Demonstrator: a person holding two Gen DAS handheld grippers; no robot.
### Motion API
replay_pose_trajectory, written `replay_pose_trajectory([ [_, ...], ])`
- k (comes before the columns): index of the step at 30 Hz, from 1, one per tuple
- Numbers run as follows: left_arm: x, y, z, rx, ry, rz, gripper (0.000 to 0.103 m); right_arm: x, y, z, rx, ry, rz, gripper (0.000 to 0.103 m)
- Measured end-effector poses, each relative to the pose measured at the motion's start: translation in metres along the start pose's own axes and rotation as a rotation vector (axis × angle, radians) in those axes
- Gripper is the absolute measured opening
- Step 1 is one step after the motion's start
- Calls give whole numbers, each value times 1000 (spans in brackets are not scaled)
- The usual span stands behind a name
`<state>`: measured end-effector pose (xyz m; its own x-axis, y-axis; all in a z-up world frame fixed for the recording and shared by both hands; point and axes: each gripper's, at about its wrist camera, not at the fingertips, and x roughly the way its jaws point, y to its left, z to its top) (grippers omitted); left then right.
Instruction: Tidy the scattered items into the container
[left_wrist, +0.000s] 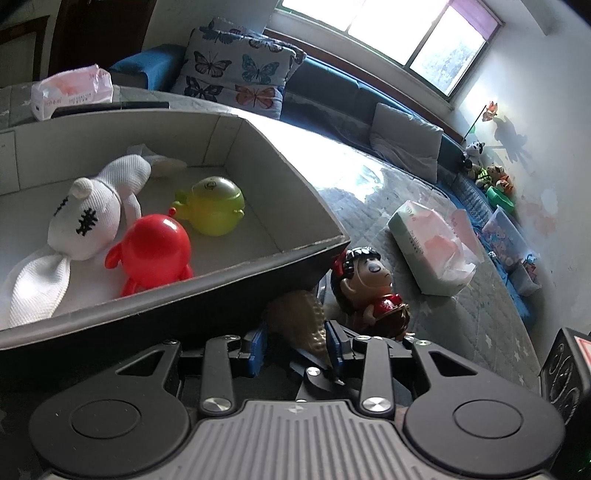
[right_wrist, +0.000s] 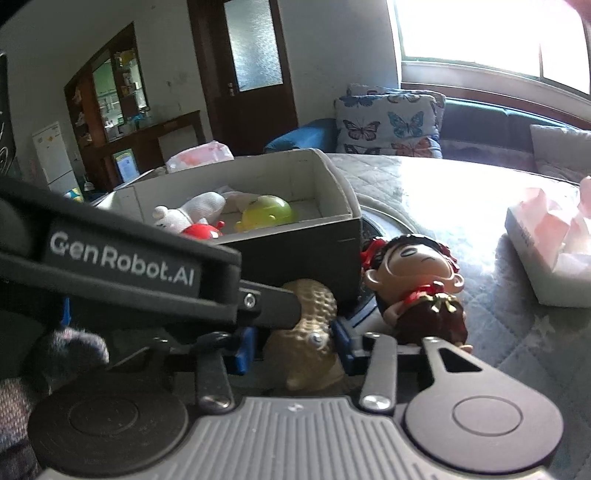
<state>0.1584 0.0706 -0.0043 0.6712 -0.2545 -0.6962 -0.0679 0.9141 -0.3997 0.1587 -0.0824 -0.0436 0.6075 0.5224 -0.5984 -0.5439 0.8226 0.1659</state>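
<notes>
A grey cardboard box (left_wrist: 207, 280) holds a white knitted bear (left_wrist: 92, 218), a red toy (left_wrist: 155, 254) and a yellow-green toy (left_wrist: 216, 208). A tan peanut-shaped toy (left_wrist: 299, 321) lies against the box's near corner. My left gripper (left_wrist: 295, 343) has its blue pads on both sides of it. In the right wrist view the same peanut toy (right_wrist: 314, 321) sits between my right gripper's (right_wrist: 295, 347) blue pads, and the left gripper's arm (right_wrist: 147, 273) crosses in front. A doll in a red dress (left_wrist: 369, 291) lies beside the box, also in the right wrist view (right_wrist: 417, 291).
The box (right_wrist: 295, 251) stands on a grey quilted bed (left_wrist: 461, 325). A tissue pack (left_wrist: 432, 247) lies to the right, another (left_wrist: 70, 92) behind the box. A butterfly pillow (left_wrist: 236, 70) and blue sofa are behind. A black box (left_wrist: 569, 369) is at far right.
</notes>
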Motion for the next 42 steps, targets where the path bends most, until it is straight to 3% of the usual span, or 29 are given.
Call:
replay_pose_trajectory([
  [9, -13, 0, -5, -3, -17, -32, 29, -9, 2, -1, 21, -13, -3, 40],
  [14, -36, -3, -4, 7, -65, -58, 29, -27, 10, 5, 2, -50, -4, 40],
  [24, -71, 5, 38, 10, -193, -35, 29, -34, 33, 53, -43, -151, 42, 40],
  [32, -52, 42, 64, -51, -174, 1, 29, 15, 34, 83, 23, -80, 113, 39],
  [42, -26, 59, 64, -70, -125, 5, 28, 49, 36, 78, 23, -5, 104, 39],
])
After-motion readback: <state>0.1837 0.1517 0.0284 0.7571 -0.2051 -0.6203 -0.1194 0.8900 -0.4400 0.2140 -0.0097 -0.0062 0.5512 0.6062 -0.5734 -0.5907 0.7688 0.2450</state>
